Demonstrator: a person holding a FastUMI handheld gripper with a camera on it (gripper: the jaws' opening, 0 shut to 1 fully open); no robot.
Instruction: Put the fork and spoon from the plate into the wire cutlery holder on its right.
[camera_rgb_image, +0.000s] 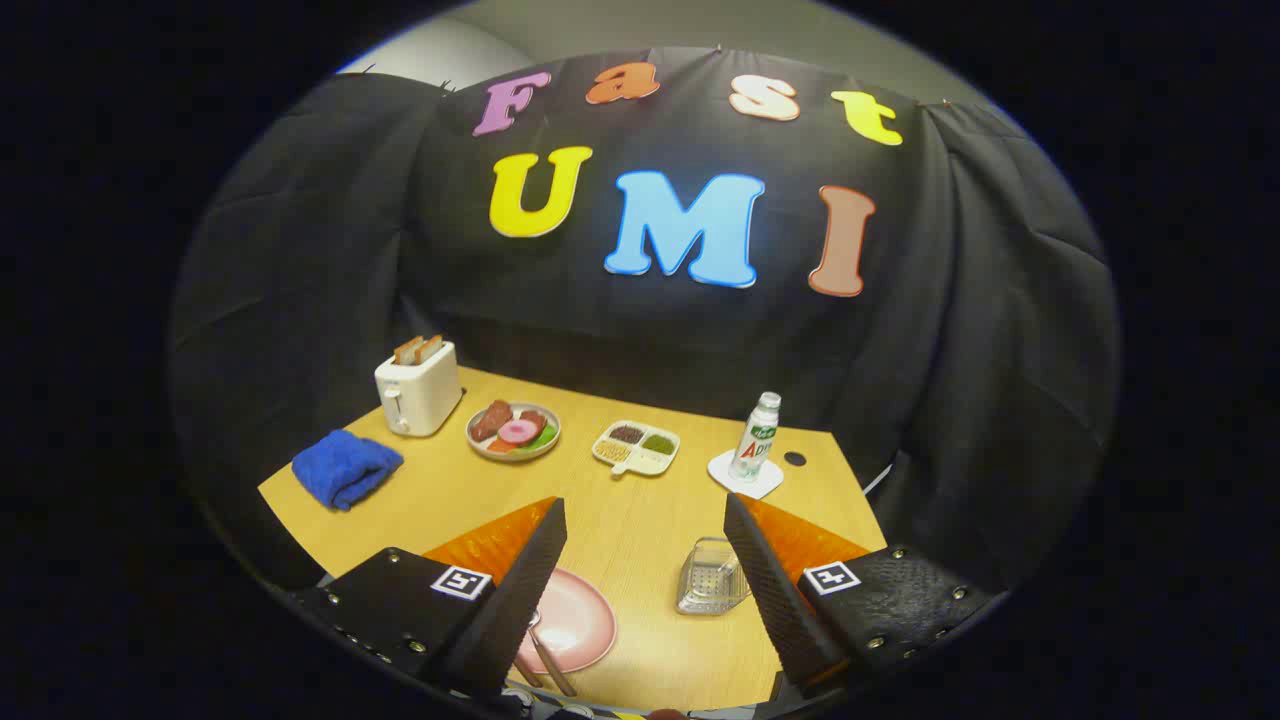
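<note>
While the gripper hangs above the light wooden table with its fingers spread wide and holding nothing, the round pink plate lies between them, a metal utensil handle resting on it. The wire cutlery holder sits just right of the plate. Beyond stand a white toaster, a folded blue cloth, a dish of toy food, a divided tray and a plastic bottle.

The claw hangs above the tabletop, tilted down toward it. Its 2 fingers are spread wide apart, with nothing between them and nothing touching either one. Each finger tapers from a broad base to a narrow tip. A square marker sits on each finger's mount.
</note>
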